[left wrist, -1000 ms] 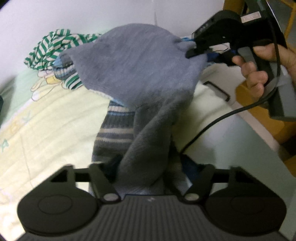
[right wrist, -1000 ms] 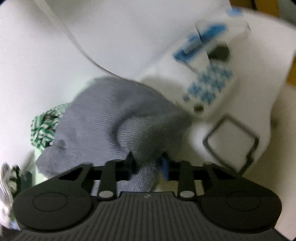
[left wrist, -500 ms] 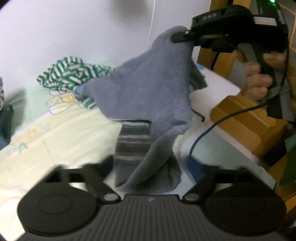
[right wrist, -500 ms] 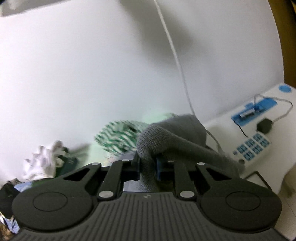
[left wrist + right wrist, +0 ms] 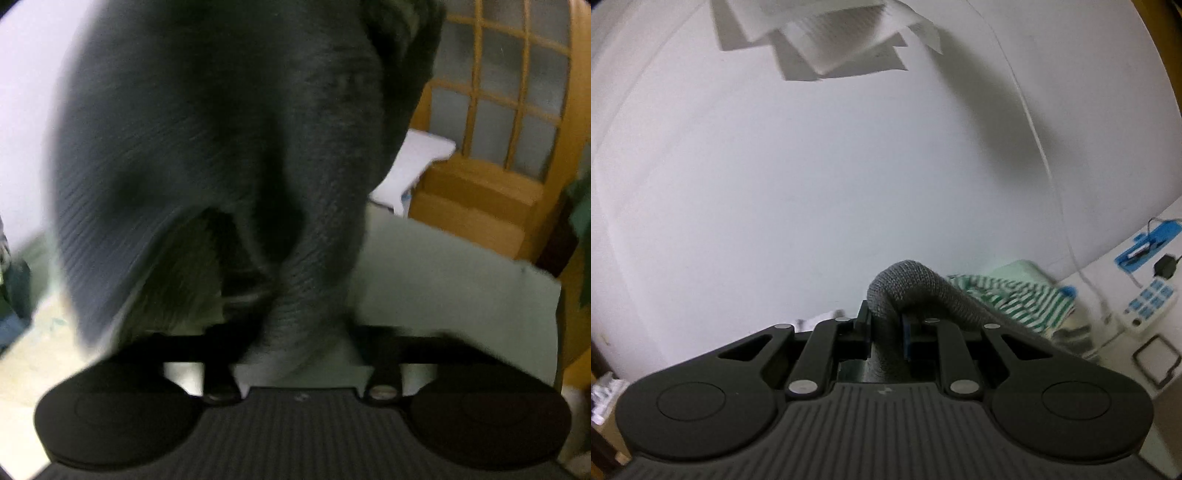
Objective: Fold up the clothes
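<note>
Grey sweater [image 5: 221,155] now hangs in the air and fills most of the left view, dark and blurred; half a second back it was a lighter shape hanging further off with the right hand-held gripper visible gripping its top. Right view has swung from sweater-plus-bed to mostly bare wall, so the garment looks lifted clear of the bed [image 5: 454,266], probably being held up and stretched out before a fold; no fold made yet by my read. Right hand-held gripper [image 5: 886,332]: jaws narrow, clenched on a thick roll of the sweater [image 5: 908,284], which humps up over the fingertips and trails off to the right. Left hand-held gripper [image 5: 299,354]: jaws closing right now, a twisted lower bunch of the sweater runs down between them; fingers are blurred and mostly hidden by cloth, so cannot tell if the pads already press it. Striped top [image 5: 1015,291] lies bunched at the bed's far edge by the wall. Bed's right edge is bare, wooden door [image 5: 509,155] beyond it.
</note>
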`<act>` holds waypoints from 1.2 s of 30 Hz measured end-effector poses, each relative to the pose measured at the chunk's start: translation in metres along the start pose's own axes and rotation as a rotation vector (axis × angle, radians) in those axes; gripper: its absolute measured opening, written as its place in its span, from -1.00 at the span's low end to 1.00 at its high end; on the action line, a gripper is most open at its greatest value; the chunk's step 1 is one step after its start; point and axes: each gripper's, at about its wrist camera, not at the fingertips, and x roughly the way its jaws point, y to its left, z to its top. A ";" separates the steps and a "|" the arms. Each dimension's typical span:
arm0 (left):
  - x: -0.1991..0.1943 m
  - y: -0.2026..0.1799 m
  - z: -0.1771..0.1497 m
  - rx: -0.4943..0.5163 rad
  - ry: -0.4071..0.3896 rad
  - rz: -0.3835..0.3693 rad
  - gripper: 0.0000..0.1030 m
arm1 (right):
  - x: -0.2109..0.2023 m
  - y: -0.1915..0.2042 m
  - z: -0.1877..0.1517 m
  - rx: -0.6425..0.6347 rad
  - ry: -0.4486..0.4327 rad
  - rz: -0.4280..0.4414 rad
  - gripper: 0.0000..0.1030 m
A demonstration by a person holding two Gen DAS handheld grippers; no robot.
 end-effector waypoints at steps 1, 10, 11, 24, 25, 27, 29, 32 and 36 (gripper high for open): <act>-0.007 0.001 0.000 -0.006 -0.013 0.003 -0.81 | -0.007 0.008 -0.003 0.000 -0.007 -0.002 -0.69; -0.155 0.058 -0.038 -0.152 -0.206 0.156 -0.84 | -0.049 0.045 -0.003 -0.027 -0.125 -0.011 -0.69; -0.174 0.067 -0.043 -0.170 -0.222 0.185 -0.84 | -0.050 0.049 -0.003 -0.033 -0.130 -0.008 -0.69; -0.195 0.136 -0.094 -0.368 -0.005 0.539 -0.75 | 0.086 0.080 -0.068 -0.059 0.223 0.087 -0.59; -0.185 0.140 -0.100 -0.392 0.033 0.561 -0.68 | 0.104 0.077 -0.079 -0.069 0.265 0.073 -0.44; -0.172 0.153 -0.113 -0.449 0.100 0.596 -0.67 | 0.142 0.069 -0.098 -0.077 0.350 0.021 -0.36; -0.167 0.164 -0.130 -0.516 0.137 0.613 -0.64 | 0.159 0.058 -0.105 -0.053 0.362 -0.027 -0.36; -0.152 0.185 -0.153 -0.607 0.188 0.648 -0.63 | 0.148 0.037 -0.107 -0.036 0.354 -0.024 -0.19; -0.148 0.199 -0.171 -0.678 0.229 0.698 -0.56 | 0.126 0.026 -0.116 -0.239 0.378 -0.075 0.22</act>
